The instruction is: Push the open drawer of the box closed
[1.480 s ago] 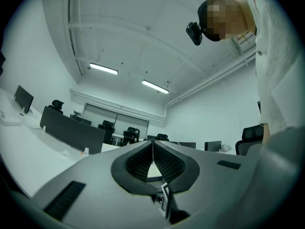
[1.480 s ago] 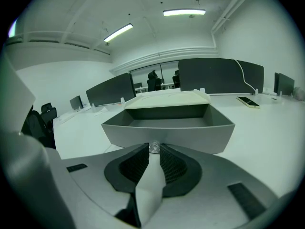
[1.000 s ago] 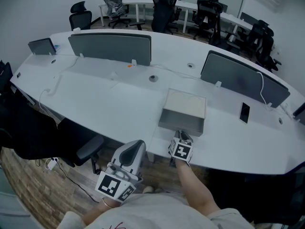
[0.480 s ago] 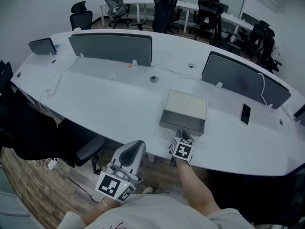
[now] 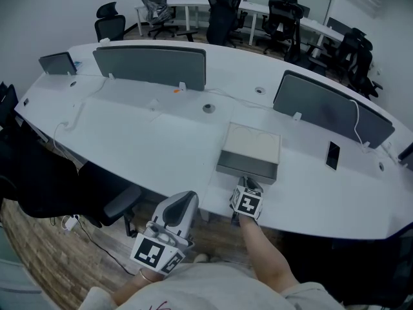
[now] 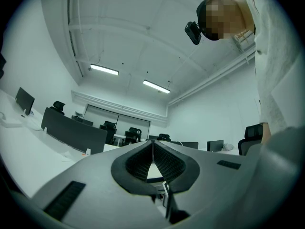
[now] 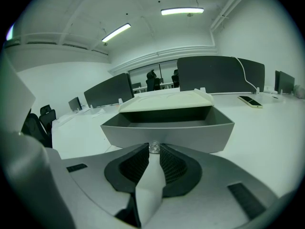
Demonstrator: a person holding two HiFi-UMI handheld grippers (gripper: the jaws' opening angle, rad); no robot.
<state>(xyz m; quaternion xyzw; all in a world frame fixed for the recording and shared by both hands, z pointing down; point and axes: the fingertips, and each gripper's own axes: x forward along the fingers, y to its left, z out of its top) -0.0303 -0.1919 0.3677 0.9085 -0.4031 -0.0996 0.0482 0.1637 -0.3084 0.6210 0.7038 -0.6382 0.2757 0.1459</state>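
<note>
Right tongs [image 7: 153,150] gripping small knob [image 7: 154,147] on front of open drawer [image 7: 167,135], jutting from box [image 5: 253,142] toward near tabletop [image 5: 129,134] edge. Left tongs [image 6: 153,147] closed, empty, hanging below tabletop edge. Push seemingly not yet begun; next move calling for straight inward shove.

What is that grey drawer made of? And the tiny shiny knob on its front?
The drawer looks like plastic, or maybe painted board: its walls are thin, smooth and dull grey, with no shine. The knob looks like clear glass or plastic, because it sparkles, but it is too small to be sure.
</note>
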